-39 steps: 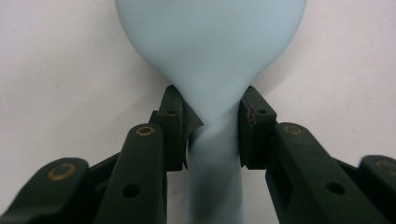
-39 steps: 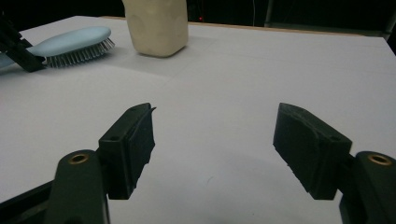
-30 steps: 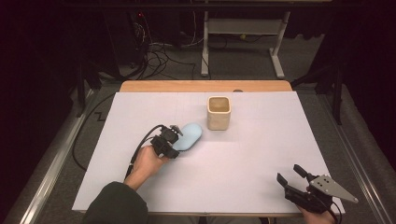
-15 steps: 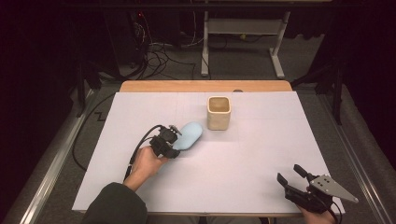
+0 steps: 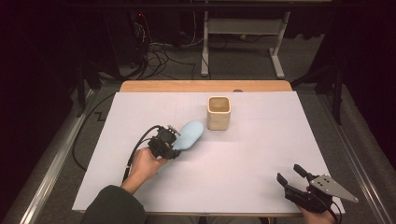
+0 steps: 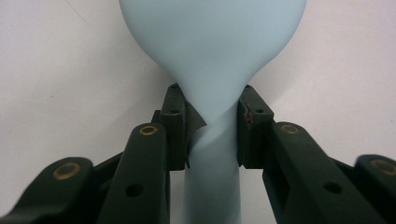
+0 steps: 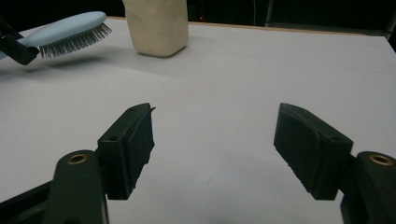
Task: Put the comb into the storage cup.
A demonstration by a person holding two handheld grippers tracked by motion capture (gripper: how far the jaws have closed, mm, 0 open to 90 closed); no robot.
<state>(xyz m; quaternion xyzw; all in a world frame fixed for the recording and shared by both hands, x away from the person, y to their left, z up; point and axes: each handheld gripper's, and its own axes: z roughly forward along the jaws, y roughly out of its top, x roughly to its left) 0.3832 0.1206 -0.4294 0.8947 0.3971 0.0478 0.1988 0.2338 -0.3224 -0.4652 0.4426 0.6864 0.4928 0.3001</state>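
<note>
A light blue hairbrush [image 5: 188, 135] hangs just above the white table, bristles down, left of a cream square cup [image 5: 218, 112]. My left gripper [image 5: 168, 142] is shut on its handle; in the left gripper view the pads [image 6: 179, 128] press the narrow neck of the hairbrush [image 6: 212, 51]. From the right gripper view the hairbrush [image 7: 70, 31] shows its bristles beside the cup [image 7: 156, 25]. My right gripper [image 5: 292, 178] rests near the table's front right corner, open, with nothing between its jaws [image 7: 212, 144].
White paper [image 5: 261, 154] covers the table, with a wooden edge [image 5: 205, 86] at the back. Cables and a metal stand [image 5: 243, 32] lie on the dark floor behind. A cable trails from the left gripper over the table's left side.
</note>
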